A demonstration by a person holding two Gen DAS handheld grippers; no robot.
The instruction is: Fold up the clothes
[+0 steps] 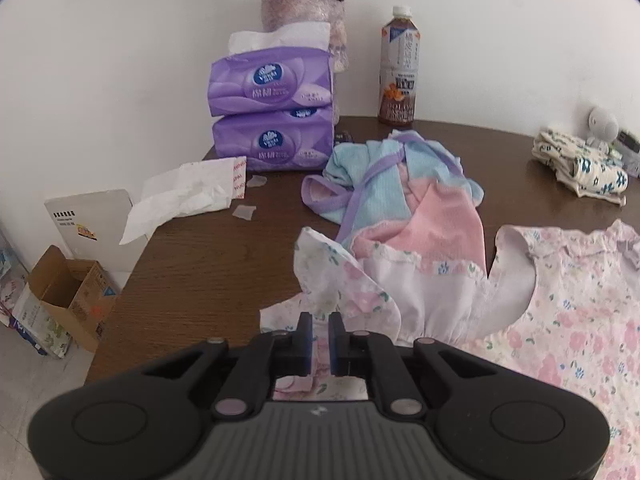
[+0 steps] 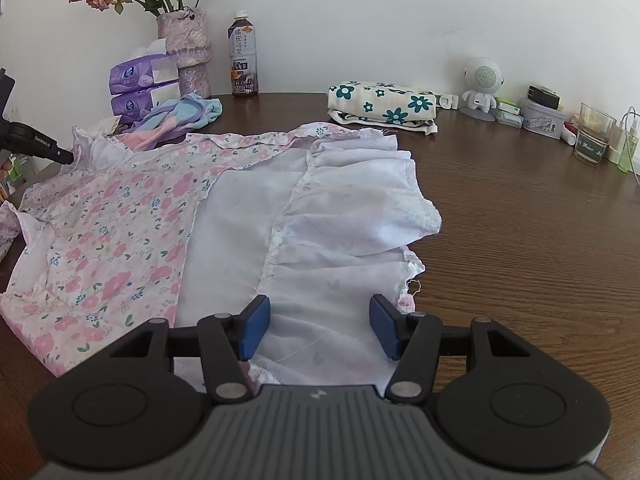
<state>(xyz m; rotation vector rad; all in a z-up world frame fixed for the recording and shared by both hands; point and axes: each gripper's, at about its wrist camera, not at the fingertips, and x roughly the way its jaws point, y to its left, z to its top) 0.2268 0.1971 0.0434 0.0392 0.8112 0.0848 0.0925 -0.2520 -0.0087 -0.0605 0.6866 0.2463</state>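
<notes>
A pink floral dress [image 2: 112, 232] lies spread on the brown table [image 2: 520, 240], its hem folded back so the white lining [image 2: 320, 216] shows. In the right wrist view my right gripper [image 2: 320, 320] hovers open just over the lining's near edge, with nothing between its blue pads [image 2: 254, 324]. My left gripper [image 1: 320, 322] is shut on the dress's ruffled sleeve [image 1: 332, 280], lifting it slightly off the table. The rest of the dress [image 1: 560, 320] lies to its right. From the right wrist view, the left gripper [image 2: 66, 157] pinches that ruffle at the far left.
A crumpled blue, pink and purple garment [image 1: 400, 200] lies behind the dress. A folded cream garment with teal flowers [image 2: 380, 108] sits at the back. Purple tissue packs [image 1: 272, 136], a vase [image 2: 188, 52], a tea bottle [image 2: 243, 56], a white robot figure [image 2: 480, 84] and a glass [image 2: 592, 136] line the wall. The table's left edge [image 1: 120, 300] drops to boxes.
</notes>
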